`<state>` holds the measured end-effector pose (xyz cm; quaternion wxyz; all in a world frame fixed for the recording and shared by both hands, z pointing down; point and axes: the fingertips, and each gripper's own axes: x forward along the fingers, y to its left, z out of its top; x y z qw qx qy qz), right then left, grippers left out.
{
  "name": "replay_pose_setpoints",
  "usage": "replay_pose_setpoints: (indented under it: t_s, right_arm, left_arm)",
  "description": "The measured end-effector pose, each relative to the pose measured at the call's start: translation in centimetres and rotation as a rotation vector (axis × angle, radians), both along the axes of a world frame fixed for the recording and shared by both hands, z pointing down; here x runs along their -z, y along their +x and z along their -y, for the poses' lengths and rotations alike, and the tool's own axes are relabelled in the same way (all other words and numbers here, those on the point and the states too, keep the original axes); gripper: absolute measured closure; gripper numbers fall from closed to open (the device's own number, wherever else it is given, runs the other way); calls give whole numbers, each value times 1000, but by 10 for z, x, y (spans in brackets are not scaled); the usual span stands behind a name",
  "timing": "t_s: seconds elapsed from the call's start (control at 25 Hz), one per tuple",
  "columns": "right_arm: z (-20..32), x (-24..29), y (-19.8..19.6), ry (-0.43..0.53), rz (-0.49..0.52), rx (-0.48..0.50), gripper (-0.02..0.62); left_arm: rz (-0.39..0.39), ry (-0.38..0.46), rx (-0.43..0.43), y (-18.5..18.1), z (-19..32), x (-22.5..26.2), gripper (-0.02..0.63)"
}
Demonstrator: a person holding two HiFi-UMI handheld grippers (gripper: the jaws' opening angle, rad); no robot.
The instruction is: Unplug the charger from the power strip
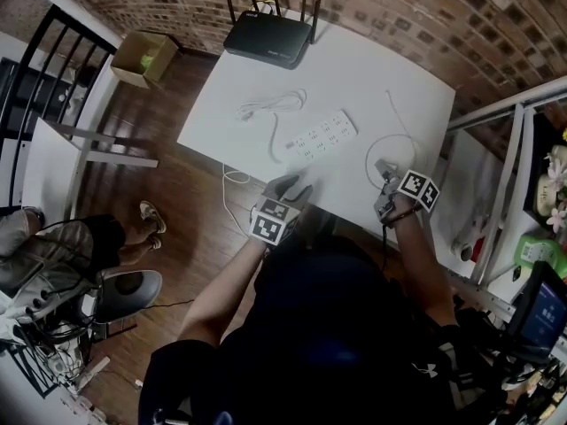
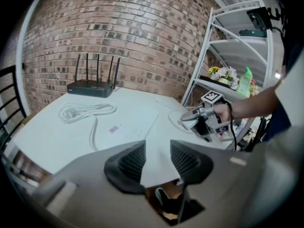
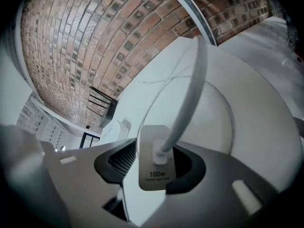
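I see a white table (image 1: 372,87) below a brick wall (image 1: 399,7), with a router (image 1: 268,38) on its far edge and the power strip (image 1: 316,135) mid-table. Metal shelving (image 1: 509,113) crowds the right edge, and wood floor (image 1: 168,175) opens to the left. My left gripper (image 2: 157,148) hangs released and empty over the near edge. My right gripper (image 3: 156,152) stands slack around the charger (image 3: 153,175) at near right, well apart from the strip.

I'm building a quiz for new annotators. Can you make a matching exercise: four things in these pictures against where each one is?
Things:
1 router
2 power strip
3 charger
4 cardboard box

Places:
A on the floor
B between the jaws of the right gripper
C middle of the table
D far edge of the table

Pairs: 1-D; 2-C; 3-B; 4-A
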<state>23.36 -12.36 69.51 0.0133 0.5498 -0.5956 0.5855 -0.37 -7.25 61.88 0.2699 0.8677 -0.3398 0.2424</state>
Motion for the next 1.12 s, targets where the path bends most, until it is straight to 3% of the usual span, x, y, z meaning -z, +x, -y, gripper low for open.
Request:
replay_pose_setpoints:
  t_s: [0.32, 0.76, 1.0, 1.12]
  right_arm:
    - [-4, 11, 1, -55, -84, 25, 327]
    - [-25, 36, 20, -90, -187, -31, 321]
    - [-37, 61, 18, -43, -207, -57, 322]
    - [-46, 77, 22, -20, -208, -84, 324]
  left_arm:
    - [10, 12, 2, -1, 0, -3, 445]
    - [-15, -7, -14, 3, -2, 6, 445]
    - [-21, 22, -3, -12, -1, 5, 445]
    - [-40, 14, -29, -3, -2, 9, 445]
